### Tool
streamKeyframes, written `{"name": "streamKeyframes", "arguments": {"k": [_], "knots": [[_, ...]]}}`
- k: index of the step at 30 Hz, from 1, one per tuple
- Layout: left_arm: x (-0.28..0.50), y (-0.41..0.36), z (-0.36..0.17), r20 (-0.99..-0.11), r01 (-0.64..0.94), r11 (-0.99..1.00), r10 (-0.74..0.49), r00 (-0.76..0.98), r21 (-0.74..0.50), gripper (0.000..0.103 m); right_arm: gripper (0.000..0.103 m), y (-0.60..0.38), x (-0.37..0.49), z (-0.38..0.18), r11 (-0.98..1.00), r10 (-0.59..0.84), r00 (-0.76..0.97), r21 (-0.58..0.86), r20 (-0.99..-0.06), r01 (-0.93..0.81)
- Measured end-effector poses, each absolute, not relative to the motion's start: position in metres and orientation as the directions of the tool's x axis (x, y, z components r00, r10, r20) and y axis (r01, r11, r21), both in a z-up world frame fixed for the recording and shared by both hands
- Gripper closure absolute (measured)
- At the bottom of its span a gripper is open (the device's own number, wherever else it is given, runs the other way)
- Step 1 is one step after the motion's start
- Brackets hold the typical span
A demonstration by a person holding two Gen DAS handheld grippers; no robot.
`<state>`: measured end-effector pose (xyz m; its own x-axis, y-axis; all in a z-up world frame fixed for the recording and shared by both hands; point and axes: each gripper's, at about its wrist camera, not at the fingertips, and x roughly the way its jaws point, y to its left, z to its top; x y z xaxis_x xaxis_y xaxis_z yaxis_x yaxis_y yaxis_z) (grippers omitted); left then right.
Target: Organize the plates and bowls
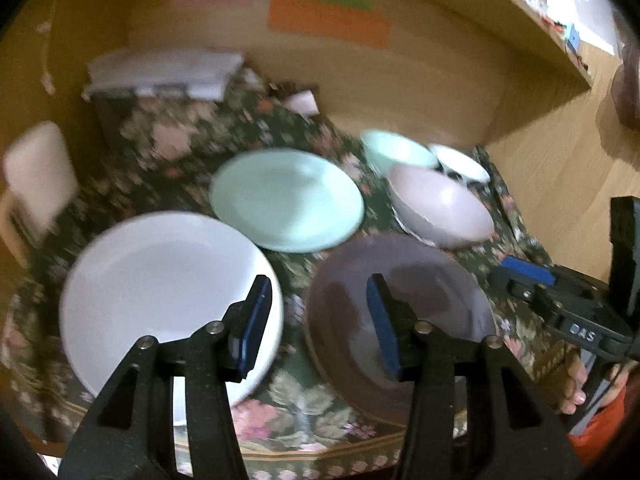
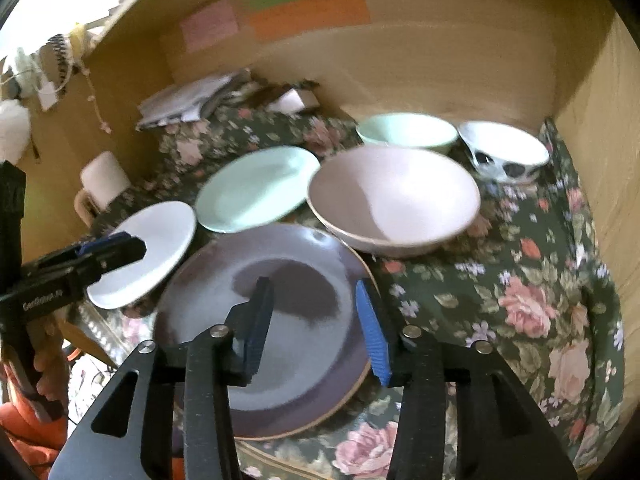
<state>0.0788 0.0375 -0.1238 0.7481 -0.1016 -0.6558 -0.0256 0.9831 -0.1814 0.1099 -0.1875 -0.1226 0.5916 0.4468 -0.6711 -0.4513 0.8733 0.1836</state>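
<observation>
Right wrist view shows the sorting barely begun, by my reading: three plates and three bowls all lie singly on the flowered cloth point(image 2: 532, 280), none stacked. The purple plate point(image 2: 280, 320) sits nearest, dark and glossy with a tan rim. Beside it on the left is the white plate point(image 2: 160, 240), and behind them the mint plate point(image 2: 256, 188). The pink bowl point(image 2: 392, 196), wide and shallow, touches or slightly overlaps the purple plate's far edge. Further back stand the mint bowl point(image 2: 408, 130) and a white bowl with dark patches point(image 2: 504, 152), close together. The right gripper point(image 2: 316, 320) hovers over the purple plate with jaws spread and empty. The left gripper point(image 1: 316, 320) hangs between the white and purple plates, jaws likewise apart, holding nothing.
</observation>
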Motion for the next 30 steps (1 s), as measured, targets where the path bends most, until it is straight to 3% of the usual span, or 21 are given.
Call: {"name": "streamKeyframes", "arguments": {"k": [5, 9, 12, 17, 30], "knots": [[0.073, 0.058, -0.118, -0.643, -0.076, 0.981, -0.058, 0.764, -0.179, 0.053, 0.053, -0.174, 0.105, -0.108, 0.859, 0.466, 0.615, 0.157, -0.637, -0.488], [0.063, 0.079, -0.118, -0.624, -0.136, 0.977, 0.005, 0.781, -0.162, 0.033, 0.044, -0.158, 0.106, -0.100, 0.840, 0.492, 0.617, 0.148, -0.614, -0.522], [0.055, 0.095, -0.119, -0.616, -0.175, 0.974, 0.052, 0.786, -0.141, 0.030, 0.040, -0.140, 0.111, -0.099, 0.822, 0.510, 0.603, 0.143, -0.613, -0.551], [0.044, 0.122, -0.127, -0.618, -0.248, 0.963, 0.134, 0.775, -0.103, 0.014, 0.037, -0.112, 0.120, -0.103, 0.791, 0.537, 0.562, 0.144, -0.630, -0.594], [0.035, 0.186, -0.157, -0.680, -0.365, 0.924, 0.192, 0.708, -0.119, 0.014, 0.037, -0.039, 0.152, -0.134, 0.716, 0.553, 0.430, 0.143, -0.714, -0.683]]}}
